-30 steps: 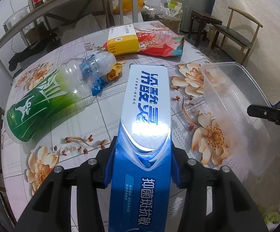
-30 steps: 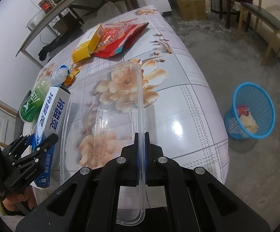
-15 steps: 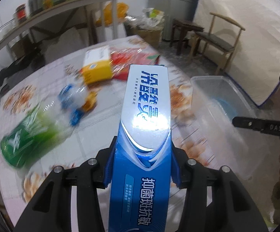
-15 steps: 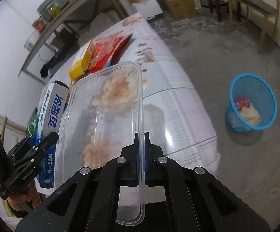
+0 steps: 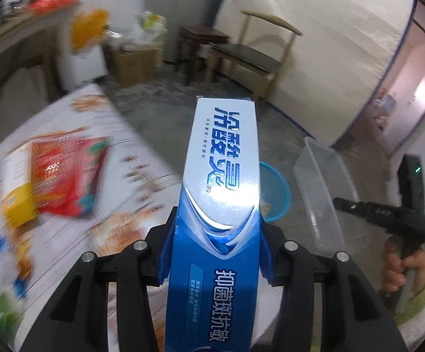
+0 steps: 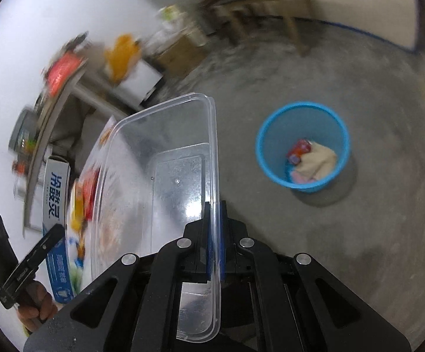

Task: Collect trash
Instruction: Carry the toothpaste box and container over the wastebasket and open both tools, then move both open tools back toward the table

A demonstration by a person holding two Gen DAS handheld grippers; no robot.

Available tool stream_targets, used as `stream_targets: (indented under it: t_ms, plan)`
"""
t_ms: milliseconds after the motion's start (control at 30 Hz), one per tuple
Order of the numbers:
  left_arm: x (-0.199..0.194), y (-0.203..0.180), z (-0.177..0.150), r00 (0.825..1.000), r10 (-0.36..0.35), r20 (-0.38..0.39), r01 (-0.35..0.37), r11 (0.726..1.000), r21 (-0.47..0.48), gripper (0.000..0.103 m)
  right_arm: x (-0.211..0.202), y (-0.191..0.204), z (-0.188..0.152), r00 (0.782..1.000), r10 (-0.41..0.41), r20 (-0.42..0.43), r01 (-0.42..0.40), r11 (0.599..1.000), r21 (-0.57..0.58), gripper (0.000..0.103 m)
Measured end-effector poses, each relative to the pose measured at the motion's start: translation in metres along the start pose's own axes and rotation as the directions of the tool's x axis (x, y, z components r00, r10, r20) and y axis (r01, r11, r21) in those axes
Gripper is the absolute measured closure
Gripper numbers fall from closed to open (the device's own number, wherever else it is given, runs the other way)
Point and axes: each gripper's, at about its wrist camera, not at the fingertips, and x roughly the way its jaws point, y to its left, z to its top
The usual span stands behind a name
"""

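The long blue-and-white cardboard toothpaste box (image 5: 223, 205) points away from the camera, its far end raised over the floor, its lower half clamped between the left gripper (image 5: 214, 261) pads. The clear rectangular plastic container (image 6: 165, 176) is empty, tipped on its side, its right rim pinched in the right gripper (image 6: 214, 234). The round blue mesh waste basket (image 6: 302, 146) stands upright on the grey floor, right of the container, holding crumpled wrappers and paper.
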Motion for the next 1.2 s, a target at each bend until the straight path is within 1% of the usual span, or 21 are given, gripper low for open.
stream_targets:
  t_ms: [33,67,100,167,267,367,433,467,500,533,567,600,633,700,767,833,967,1067,1133,1167,1200]
  plan:
    - [0.014,-0.009,0.010,0.999,-0.034,-0.027,0.034,0.999,-0.002,0.057,0.004,-0.016,0.005,1.000,0.011,-0.006,-0.011,0.998,0.055,0.100]
    - [0.024,-0.014,0.016,0.997,-0.057,-0.048,0.057,0.998,-0.006,0.057,0.008,-0.026,0.007,1.000,0.018,-0.012,-0.017,0.996,0.086,0.100]
    - [0.040,-0.023,0.025,0.993,-0.090,-0.080,0.089,0.996,-0.017,0.057,0.015,-0.038,0.011,0.999,0.025,-0.021,-0.022,0.992,0.126,0.100]
    - [0.075,-0.041,0.041,0.980,-0.132,-0.150,0.129,0.991,-0.028,0.057,0.034,-0.058,0.020,0.998,0.035,-0.046,-0.025,0.981,0.194,0.100]
    - [0.124,-0.064,0.061,0.963,-0.150,-0.223,0.146,0.989,-0.033,0.057,0.061,-0.084,0.034,0.996,0.033,-0.079,-0.010,0.962,0.272,0.100]
    - [0.167,-0.087,0.078,0.949,-0.162,-0.271,0.159,0.987,-0.034,0.057,0.090,-0.110,0.050,0.994,0.002,-0.109,0.035,0.941,0.336,0.100]
    - [0.190,-0.097,0.091,0.947,-0.161,-0.279,0.157,0.987,-0.035,0.056,0.105,-0.126,0.061,0.993,-0.015,-0.117,0.057,0.929,0.365,0.099]
    - [0.203,-0.105,0.101,0.949,-0.155,-0.276,0.152,0.988,-0.031,0.052,0.113,-0.132,0.067,0.994,-0.026,-0.109,0.066,0.921,0.385,0.094]
    - [0.211,-0.108,0.106,0.950,-0.154,-0.271,0.150,0.988,-0.034,0.038,0.118,-0.138,0.073,0.994,-0.037,-0.098,0.073,0.915,0.398,0.087]
    - [0.217,-0.111,0.111,0.954,-0.145,-0.263,0.140,0.989,-0.039,0.030,0.128,-0.145,0.082,0.995,-0.044,-0.089,0.076,0.911,0.406,0.079]
    - [0.222,-0.111,0.114,0.960,-0.128,-0.249,0.121,0.992,-0.046,0.026,0.134,-0.149,0.086,0.995,-0.050,-0.086,0.081,0.910,0.407,0.059]
    - [0.223,-0.111,0.118,0.968,-0.111,-0.224,0.101,0.993,-0.056,0.026,0.141,-0.154,0.090,0.994,-0.071,-0.078,0.097,0.909,0.406,0.053]
    - [0.223,-0.112,0.118,0.970,-0.109,-0.216,0.099,0.993,-0.058,0.026,0.146,-0.160,0.092,0.993,-0.090,-0.072,0.112,0.909,0.402,0.053]
    - [0.218,-0.110,0.116,0.971,-0.117,-0.211,0.105,0.992,-0.066,0.025,0.158,-0.167,0.090,0.989,-0.117,-0.092,0.144,0.905,0.400,0.053]
    - [0.207,-0.105,0.108,0.973,-0.123,-0.195,0.114,0.992,-0.056,0.025,0.162,-0.173,0.084,0.987,-0.123,-0.103,0.155,0.898,0.412,0.053]
    - [0.199,-0.102,0.104,0.978,-0.107,-0.181,0.102,0.994,-0.040,0.025,0.162,-0.174,0.078,0.987,-0.126,-0.104,0.158,0.901,0.403,0.053]
    - [0.173,-0.093,0.093,0.983,-0.098,-0.157,0.096,0.995,-0.022,0.025,0.145,-0.178,0.064,0.985,-0.140,-0.099,0.167,0.912,0.375,0.053]
    - [0.145,-0.085,0.083,0.987,-0.106,-0.122,0.107,0.994,-0.002,0.025,0.128,-0.173,0.053,0.980,-0.181,-0.087,0.200,0.926,0.322,0.053]
    - [0.122,-0.075,0.074,0.990,-0.109,-0.094,0.108,0.994,-0.007,0.025,0.112,-0.165,0.044,0.975,-0.208,-0.074,0.221,0.935,0.279,0.053]
    - [0.108,-0.068,0.068,0.991,-0.110,-0.077,0.109,0.994,-0.016,0.023,0.108,-0.164,0.042,0.973,-0.220,-0.067,0.230,0.937,0.263,0.052]
    - [0.098,-0.061,0.064,0.992,-0.110,-0.063,0.109,0.994,-0.023,0.023,0.102,-0.159,0.037,0.970,-0.234,-0.057,0.241,0.940,0.243,0.048]
